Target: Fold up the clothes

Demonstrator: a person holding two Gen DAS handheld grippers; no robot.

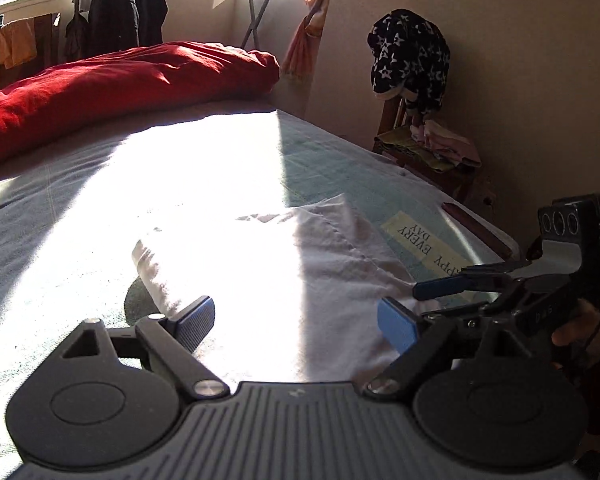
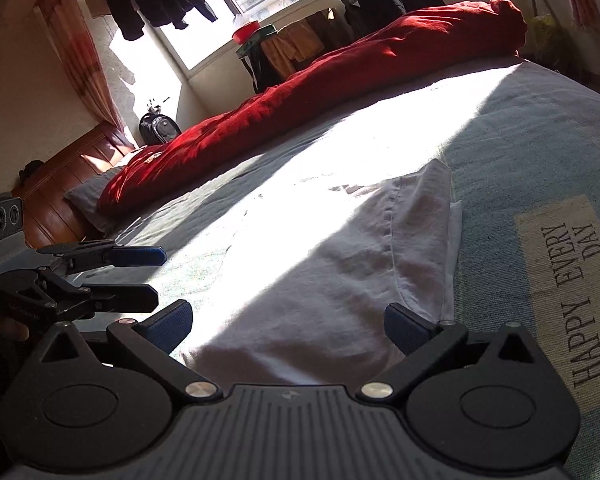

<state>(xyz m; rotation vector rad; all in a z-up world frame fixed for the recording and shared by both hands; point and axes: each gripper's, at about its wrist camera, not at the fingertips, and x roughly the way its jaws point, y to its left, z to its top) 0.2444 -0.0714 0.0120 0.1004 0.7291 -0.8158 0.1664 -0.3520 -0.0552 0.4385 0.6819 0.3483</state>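
Note:
A white garment lies flat and creased on the pale blue bed sheet, half in bright sun and half in shadow. My left gripper hangs just above its near edge, open, with nothing pinched between the fingers. The same gripper shows at the left in the right wrist view, with its two fingers apart. My right gripper is open over the garment's near edge, with cloth lying below the gap. From the left wrist view the right gripper comes in from the right, held by a hand.
A red duvet is bunched along the far side of the bed. A "HAPPY EVERY DAY" label marks the sheet. A wooden chair with a star-patterned garment stands by the wall. Dark jackets hang at the window.

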